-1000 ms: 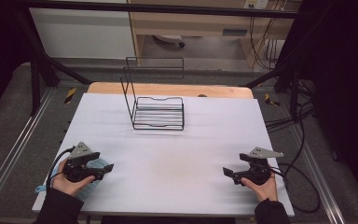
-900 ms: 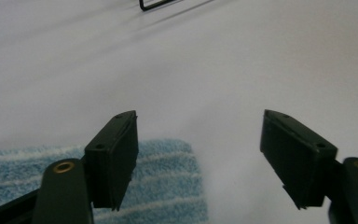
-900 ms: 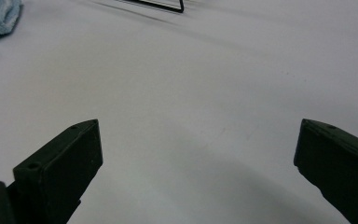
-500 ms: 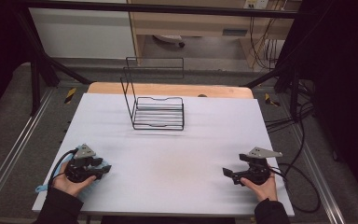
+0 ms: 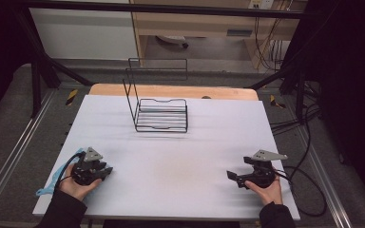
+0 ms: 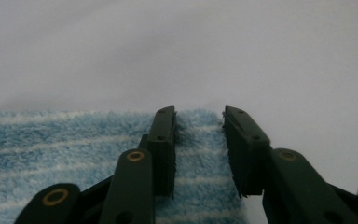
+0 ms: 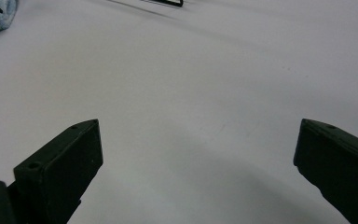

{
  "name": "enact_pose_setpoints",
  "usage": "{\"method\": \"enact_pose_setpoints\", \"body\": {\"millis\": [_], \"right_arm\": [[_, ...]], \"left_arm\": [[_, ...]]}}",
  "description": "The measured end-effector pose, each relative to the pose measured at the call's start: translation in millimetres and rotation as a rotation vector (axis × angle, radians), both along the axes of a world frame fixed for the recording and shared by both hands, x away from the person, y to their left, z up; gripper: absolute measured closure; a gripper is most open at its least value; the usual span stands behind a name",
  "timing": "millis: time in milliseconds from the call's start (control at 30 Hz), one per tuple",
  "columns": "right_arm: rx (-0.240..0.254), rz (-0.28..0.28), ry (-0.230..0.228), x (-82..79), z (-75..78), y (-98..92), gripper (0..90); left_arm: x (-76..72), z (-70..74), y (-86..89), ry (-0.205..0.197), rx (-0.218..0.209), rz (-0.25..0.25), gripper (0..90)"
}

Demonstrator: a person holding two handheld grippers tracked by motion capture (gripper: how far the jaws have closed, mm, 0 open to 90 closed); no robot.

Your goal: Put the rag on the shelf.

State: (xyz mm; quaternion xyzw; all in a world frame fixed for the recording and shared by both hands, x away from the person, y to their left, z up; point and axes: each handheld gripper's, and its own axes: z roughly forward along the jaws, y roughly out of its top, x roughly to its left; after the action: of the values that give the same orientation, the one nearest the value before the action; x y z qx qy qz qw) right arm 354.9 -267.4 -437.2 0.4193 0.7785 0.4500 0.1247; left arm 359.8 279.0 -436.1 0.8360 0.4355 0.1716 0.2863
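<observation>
A blue terry towel with white stripes (image 6: 51, 149) lies flat at the near left of the white table; in the high view a bit of this towel (image 5: 45, 191) pokes out beside the person's left hand. My left gripper (image 5: 105, 171) rests low over it. In the left gripper view the left gripper (image 6: 199, 112) has its jaws a narrow gap apart, with the towel's far edge level with the tips. My right gripper (image 5: 231, 176) lies at the near right, and in its own view the right gripper (image 7: 198, 123) is wide open over bare table.
A black wire rack (image 5: 161, 114) with a tall upright frame stands at the back middle of the white table (image 5: 180, 156). A wooden edge (image 5: 171, 91) runs behind it. Cables (image 5: 309, 190) trail off the right side.
The left hand has shifted slightly over the towel, and less of the blue cloth shows beside its jaws. The right gripper has stayed where it was.
</observation>
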Motion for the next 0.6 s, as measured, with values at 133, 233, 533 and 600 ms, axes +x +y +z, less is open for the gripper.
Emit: {"method": "enact_pose_setpoints", "body": {"millis": [133, 233, 533, 600], "right_arm": [[-0.004, 0.002, 0.001, 0.1, -0.1, -0.2, 1.7], [-0.001, -0.002, 0.001, 0.2, -0.1, 0.0, 1.8], [0.0, -0.002, 0.001, 0.4, 0.1, -0.1, 1.9], [-0.003, 0.0, 0.0, 0.5, -0.1, -0.3, 1.9]], "left_arm": [[1.9, 0.5, 3.1, 0.009, -0.021, 0.019, 71.6], [2.9, 0.8, 4.7, 0.014, -0.034, 0.027, 76.2], [4.4, 2.9, 12.0, 0.031, -0.113, 0.042, 82.3], [4.7, 3.3, 13.7, 0.035, -0.133, 0.045, 82.5]]}}
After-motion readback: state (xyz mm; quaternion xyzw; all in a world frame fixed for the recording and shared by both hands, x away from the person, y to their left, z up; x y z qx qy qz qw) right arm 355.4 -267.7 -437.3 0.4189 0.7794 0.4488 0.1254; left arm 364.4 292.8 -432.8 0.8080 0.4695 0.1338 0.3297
